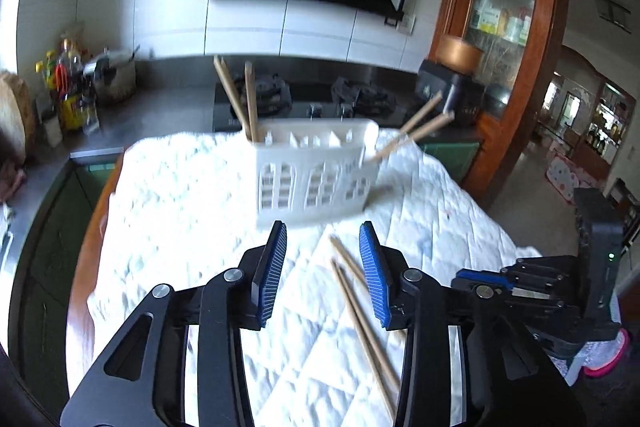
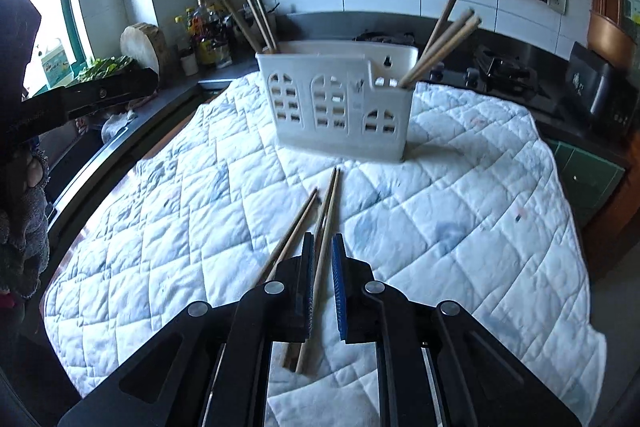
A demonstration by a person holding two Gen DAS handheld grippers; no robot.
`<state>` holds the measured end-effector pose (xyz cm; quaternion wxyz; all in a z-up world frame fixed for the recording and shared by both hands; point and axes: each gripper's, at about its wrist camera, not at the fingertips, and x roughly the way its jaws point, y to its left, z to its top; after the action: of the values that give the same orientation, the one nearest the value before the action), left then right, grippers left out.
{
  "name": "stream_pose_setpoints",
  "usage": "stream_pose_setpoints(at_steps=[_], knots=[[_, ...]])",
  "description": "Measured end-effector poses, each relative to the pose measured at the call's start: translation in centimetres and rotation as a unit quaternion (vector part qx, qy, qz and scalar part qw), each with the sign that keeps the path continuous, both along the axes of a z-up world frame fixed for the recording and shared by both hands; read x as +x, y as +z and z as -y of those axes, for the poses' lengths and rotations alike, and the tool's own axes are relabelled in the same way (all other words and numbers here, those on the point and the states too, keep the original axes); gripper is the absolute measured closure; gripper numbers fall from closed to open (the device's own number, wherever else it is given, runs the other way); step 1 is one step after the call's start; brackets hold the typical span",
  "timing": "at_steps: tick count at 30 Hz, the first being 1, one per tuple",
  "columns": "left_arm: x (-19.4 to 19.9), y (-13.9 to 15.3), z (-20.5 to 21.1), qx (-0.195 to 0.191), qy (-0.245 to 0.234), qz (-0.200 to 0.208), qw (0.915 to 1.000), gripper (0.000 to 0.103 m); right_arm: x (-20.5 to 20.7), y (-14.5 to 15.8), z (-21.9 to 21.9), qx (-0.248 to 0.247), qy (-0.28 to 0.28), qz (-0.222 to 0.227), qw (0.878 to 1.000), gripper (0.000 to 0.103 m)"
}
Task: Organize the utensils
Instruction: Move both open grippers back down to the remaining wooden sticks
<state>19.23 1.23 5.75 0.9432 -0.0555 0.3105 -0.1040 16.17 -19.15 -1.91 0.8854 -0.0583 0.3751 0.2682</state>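
A white plastic utensil holder (image 1: 316, 171) (image 2: 340, 103) with window-shaped cut-outs stands on a white quilted cloth. Wooden chopsticks lean out of its left end (image 2: 256, 23) and its right end (image 2: 444, 39). Three loose chopsticks (image 1: 360, 311) (image 2: 320, 211) lie on the cloth in front of it. My left gripper (image 1: 323, 227) hangs open above the cloth, the loose chopsticks just right of its gap, nothing between its pads. My right gripper (image 2: 323, 239) is shut to a narrow slit over the loose chopsticks. One chopstick shows through the slit, lying on the cloth.
The quilted cloth (image 2: 460, 227) covers a table with a wooden rim. Behind it runs a dark counter with a gas hob (image 1: 280, 95), bottles (image 1: 68, 79) and a round wooden board (image 2: 142, 43). A wooden cabinet (image 1: 500, 27) stands at the right. A person's sleeve (image 2: 20, 211) shows at the left.
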Motion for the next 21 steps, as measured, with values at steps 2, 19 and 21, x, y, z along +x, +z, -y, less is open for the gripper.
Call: stream_pose_setpoints(at_steps=[2, 19, 21], knots=[[-0.9, -1.6, 0.0, -0.004, 0.001, -0.015, 0.9999, 0.064, -0.3, -1.7, -0.2, -0.001, 0.0, -0.015, 1.0, 0.094], [-4.2, -8.1, -1.7, -0.013, 0.042, -0.069, 0.9967, 0.05, 1.1, -8.0, -1.5, -0.005, -0.013, -0.066, 0.998, 0.094], [-4.3, -8.5, -1.7, -0.017, 0.04, -0.078, 0.996, 0.049, 1.3, -8.3, -1.6, -0.008, -0.014, -0.067, 0.998, 0.094]])
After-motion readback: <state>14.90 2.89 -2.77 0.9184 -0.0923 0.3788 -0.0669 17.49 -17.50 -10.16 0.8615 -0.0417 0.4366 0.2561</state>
